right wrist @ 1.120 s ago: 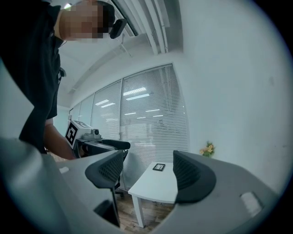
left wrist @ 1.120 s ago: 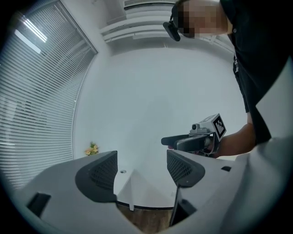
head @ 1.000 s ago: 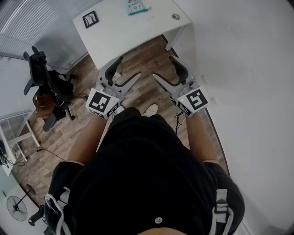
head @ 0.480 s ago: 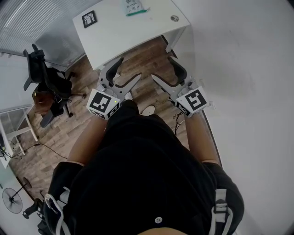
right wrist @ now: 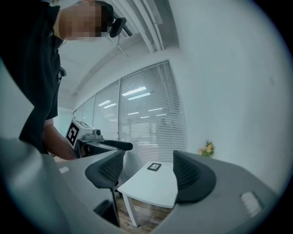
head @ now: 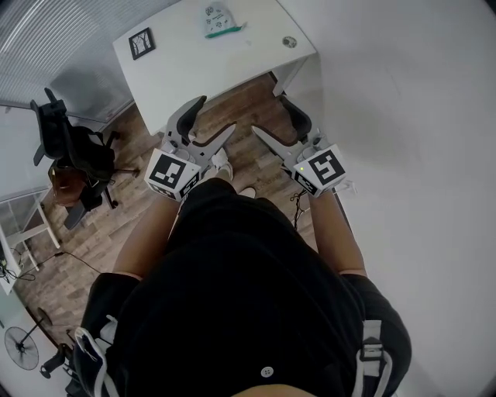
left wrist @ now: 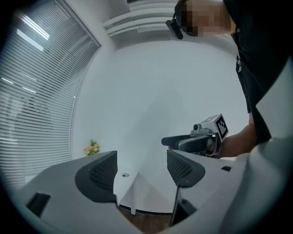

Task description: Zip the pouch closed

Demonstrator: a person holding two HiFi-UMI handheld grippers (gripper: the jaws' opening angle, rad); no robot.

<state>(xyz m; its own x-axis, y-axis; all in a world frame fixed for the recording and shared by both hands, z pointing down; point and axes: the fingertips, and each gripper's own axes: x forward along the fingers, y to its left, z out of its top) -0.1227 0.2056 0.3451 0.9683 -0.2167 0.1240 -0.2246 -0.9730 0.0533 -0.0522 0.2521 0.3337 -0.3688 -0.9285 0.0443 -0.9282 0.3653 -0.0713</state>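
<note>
Both tools are empty. The left tool (head: 215, 116) has its jaws spread wide with only a corner of the desk (head: 194, 66) showing between them, and the right tool (head: 270, 116) gapes just as wide on nothing. They hang side by side, short of the desk's near edge. The pouch (head: 219, 19) lies well beyond both tips, roughly ahead of the gap between the tools, at the desk's far edge. It looks flat and light. If one tool fails to pin it while the other drags the slider, it would likely skid and could go over that edge. The zip pull is too small to make out, so jaws closing carelessly may catch fabric instead.
</note>
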